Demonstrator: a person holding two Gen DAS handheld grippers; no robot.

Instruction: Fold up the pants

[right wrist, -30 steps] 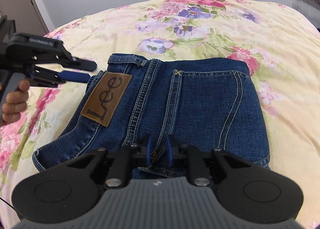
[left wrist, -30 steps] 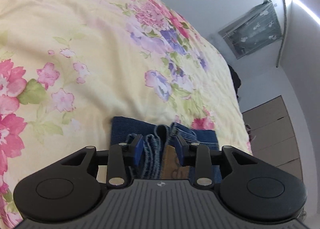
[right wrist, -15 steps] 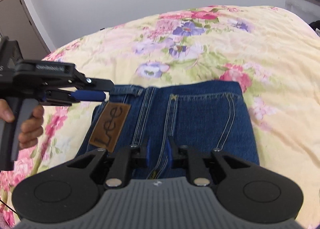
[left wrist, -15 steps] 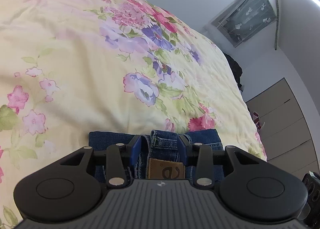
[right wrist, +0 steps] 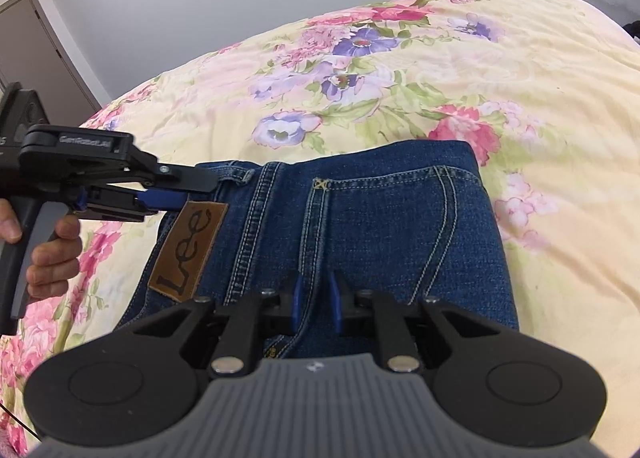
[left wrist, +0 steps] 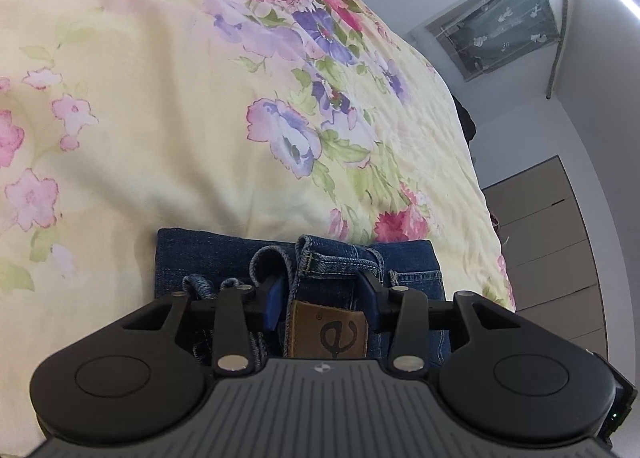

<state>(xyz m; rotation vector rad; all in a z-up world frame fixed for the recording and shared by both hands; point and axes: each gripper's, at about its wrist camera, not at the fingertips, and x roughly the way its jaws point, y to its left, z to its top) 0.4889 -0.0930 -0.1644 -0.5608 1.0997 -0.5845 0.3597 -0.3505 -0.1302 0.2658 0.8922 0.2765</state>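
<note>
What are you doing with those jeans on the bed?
A person is folding a pair of blue jeans on a flowery bedspread, using a pair of tongs in each hand. The jeans lie folded into a compact bundle. The left tongs are open around the waistband by the leather patch. The right tongs are open over the near edge.

Your pants (right wrist: 360, 226) lie folded on the bedspread (right wrist: 520, 70), directly ahead of and under your right gripper (right wrist: 316, 304), whose fingers straddle a seam. The leather patch (right wrist: 188, 248) sits ahead and to the left of that claw. Your left gripper (right wrist: 176, 188) comes in from the left, its tips at the waistband beside the patch. From the left claw (left wrist: 322, 298), the patch (left wrist: 330, 332) lies between the fingers, with the bedspread (left wrist: 160, 118) stretching ahead and a wardrobe (left wrist: 560, 242) off to the right.
</note>
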